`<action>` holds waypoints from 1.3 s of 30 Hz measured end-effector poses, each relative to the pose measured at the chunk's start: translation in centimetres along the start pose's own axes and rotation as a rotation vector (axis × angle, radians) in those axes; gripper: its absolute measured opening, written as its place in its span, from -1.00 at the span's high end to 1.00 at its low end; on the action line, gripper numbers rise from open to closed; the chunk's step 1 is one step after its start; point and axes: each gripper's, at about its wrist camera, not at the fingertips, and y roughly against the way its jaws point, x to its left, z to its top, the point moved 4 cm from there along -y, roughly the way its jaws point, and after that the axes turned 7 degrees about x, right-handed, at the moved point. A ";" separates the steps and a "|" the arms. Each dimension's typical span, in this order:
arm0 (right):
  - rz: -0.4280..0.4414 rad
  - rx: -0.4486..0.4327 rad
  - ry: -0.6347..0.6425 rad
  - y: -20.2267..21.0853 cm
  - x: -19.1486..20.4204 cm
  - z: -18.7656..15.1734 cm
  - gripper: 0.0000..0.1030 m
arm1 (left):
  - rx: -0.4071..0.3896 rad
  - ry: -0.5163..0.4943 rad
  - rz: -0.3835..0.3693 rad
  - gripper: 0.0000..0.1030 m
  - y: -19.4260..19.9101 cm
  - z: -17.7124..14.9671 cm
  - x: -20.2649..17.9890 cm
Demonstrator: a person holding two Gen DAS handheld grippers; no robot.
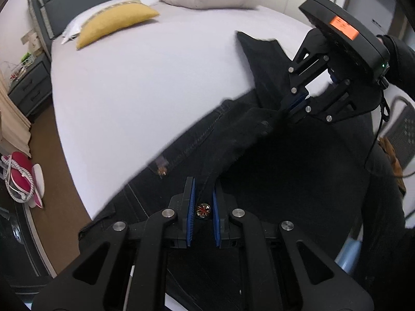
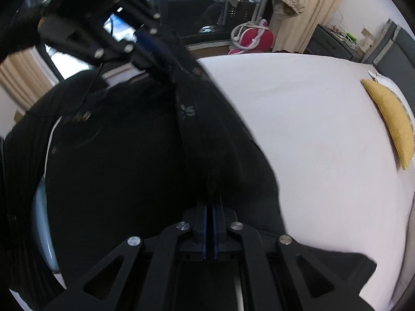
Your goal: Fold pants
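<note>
Pants (image 1: 233,140): black denim, stitched seams, bunched over white bed (image 1: 145,77); left hand-held gripper (image 1: 203,207) and right hand-held gripper (image 1: 295,103) each clamp fabric.

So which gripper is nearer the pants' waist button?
Left. The left gripper is clamped on the pants right at the waist button; the right gripper grips fabric farther along.

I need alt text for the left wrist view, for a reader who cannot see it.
The left claw grips black pants at the waist button, over a white bed. The right claw pinches the same pants further away. A yellow pillow lies near the headboard.
</note>
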 end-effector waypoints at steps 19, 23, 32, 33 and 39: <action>-0.279 0.124 0.167 -0.9 15.2 -6.1 0.93 | 0.152 -0.201 0.003 0.80 -0.5 -10.5 -14.6; -0.289 0.109 0.102 -0.7 15.7 -6.6 0.93 | 0.147 -0.204 0.010 0.80 -0.2 -11.2 -15.8; -0.365 0.133 0.098 -0.3 19.7 -7.1 0.92 | 0.141 -0.239 0.050 0.79 1.1 -13.2 -16.9; -0.365 0.133 0.092 -0.2 20.1 -7.3 0.92 | 0.141 -0.242 0.055 0.79 1.0 -13.2 -17.0; -0.398 0.145 0.065 -0.5 20.9 -7.2 0.91 | 0.115 -0.215 0.048 0.79 0.8 -13.4 -16.1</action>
